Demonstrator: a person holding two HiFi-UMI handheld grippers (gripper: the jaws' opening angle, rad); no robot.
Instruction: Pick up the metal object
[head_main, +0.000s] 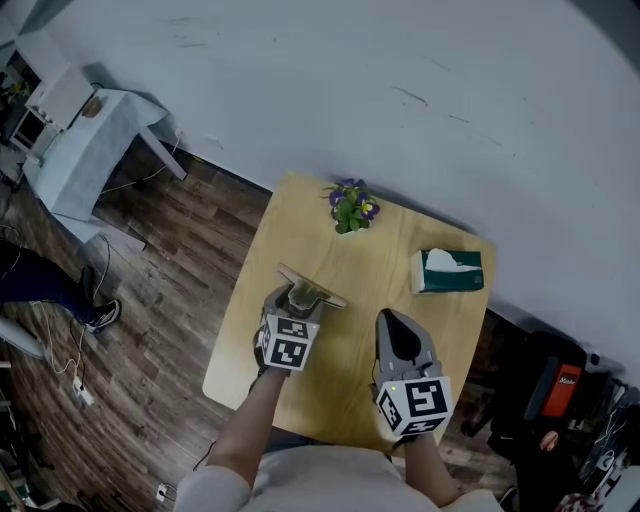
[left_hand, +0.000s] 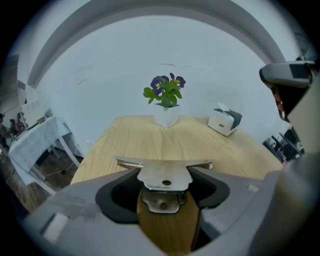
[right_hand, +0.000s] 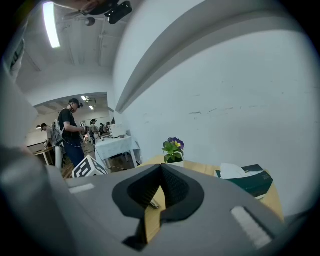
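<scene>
- Light wooden worktop (head_main: 390, 285) sits against a white wall (head_main: 420, 90), with dark plank floor (head_main: 170, 300) to its left in the head view.
- Small white pot with purple flowers (head_main: 351, 207) stands at the worktop's top edge, close to the wall. It is well apart from both tongs.
- Green-and-white tissue box (head_main: 447, 271) lies at upper right of the worktop, also well apart from the tongs.
- Off the worktop, a side table with pale cloth (head_main: 95, 140) is at upper left, someone's legs and shoe (head_main: 60, 290) at the left edge, and dark bags (head_main: 560, 390) at lower right.
- Right gripper view: people stand in the far room (right_hand: 70, 130) at mid-left.
- Metal object (left_hand: 165, 175) is a flat plate with a thin cross-bar and a hinged tab below. It sits left of centre on the worktop, right at the tip of the left tongs (head_main: 303, 297).
- Left tongs stand wide. The plate's middle fills the gap, with both pads against its sides and the cross-bar lying across the tips.
- Right tongs (right_hand: 161, 166) have their tips together with nothing gripped. They are at lower centre-right in the head view, beside the left tongs and clear of the object.
</scene>
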